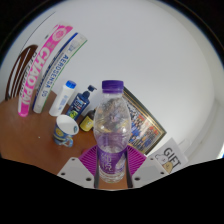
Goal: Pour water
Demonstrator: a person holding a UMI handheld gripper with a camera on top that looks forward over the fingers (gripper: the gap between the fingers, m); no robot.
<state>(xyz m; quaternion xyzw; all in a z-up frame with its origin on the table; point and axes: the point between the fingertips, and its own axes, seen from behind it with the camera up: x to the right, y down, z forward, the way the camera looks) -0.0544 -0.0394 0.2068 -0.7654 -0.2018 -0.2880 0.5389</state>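
Bottle [112,125]: clear plastic, purple cap fitted, purple label band around the middle. It stands upright. Cup [66,127]: small, white with blue print, upright, open top, standing left of the bottle and slightly beyond it.

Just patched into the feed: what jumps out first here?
A clear water bottle with a purple cap stands upright between the claw's fingers, pink pads at its base. Left of it sits a small white cup, with a magazine lying behind the bottle on the wooden table.

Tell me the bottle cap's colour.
Purple; the cap tops the bottle in the gripper view.
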